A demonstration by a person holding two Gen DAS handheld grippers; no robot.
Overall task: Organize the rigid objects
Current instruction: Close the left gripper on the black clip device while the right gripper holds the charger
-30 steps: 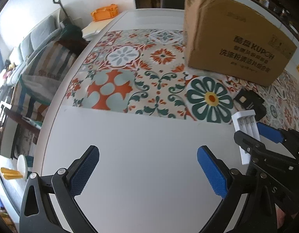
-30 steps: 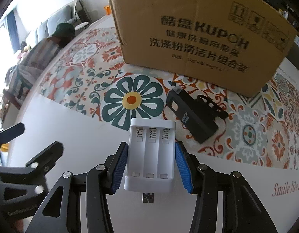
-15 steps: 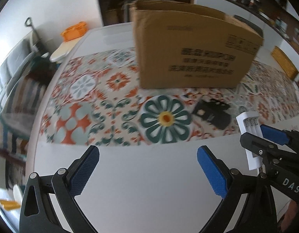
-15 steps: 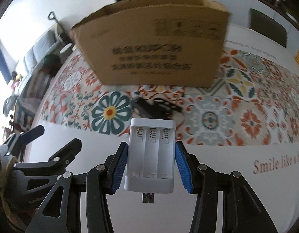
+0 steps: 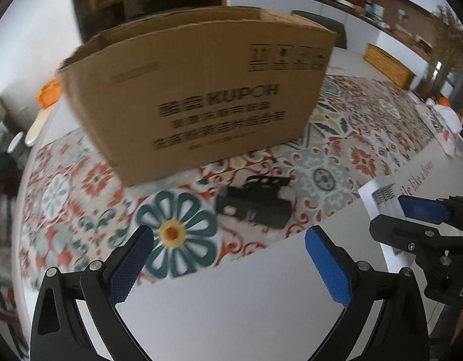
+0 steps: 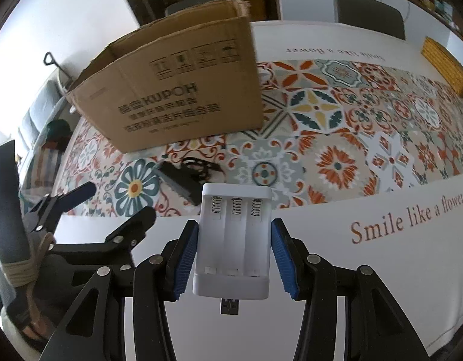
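Observation:
My right gripper point(image 6: 235, 252) is shut on a white three-slot battery charger point(image 6: 235, 240) with a USB plug, held above the table; it also shows at the right of the left wrist view point(image 5: 381, 198). My left gripper point(image 5: 228, 258) is open and empty above the white table edge; it shows in the right wrist view point(image 6: 111, 207) to the left. A black charger-like device point(image 5: 255, 207) lies on the patterned cloth in front of an open brown cardboard box point(image 5: 201, 99), also in the right wrist view point(image 6: 180, 96). The black device point(image 6: 183, 177) lies ahead-left of the white charger.
The table has a floral patterned cloth point(image 6: 351, 126) with a white border reading "Smile like a flower" point(image 6: 406, 216). A chair point(image 6: 369, 12) stands at the far side. A sofa point(image 6: 36, 114) is to the left. A bag and small items point(image 5: 445, 126) lie at far right.
Both grippers have risen and swung right, so the box now sits centre-left. The white charger stays clamped in my right gripper. The left gripper stays open.

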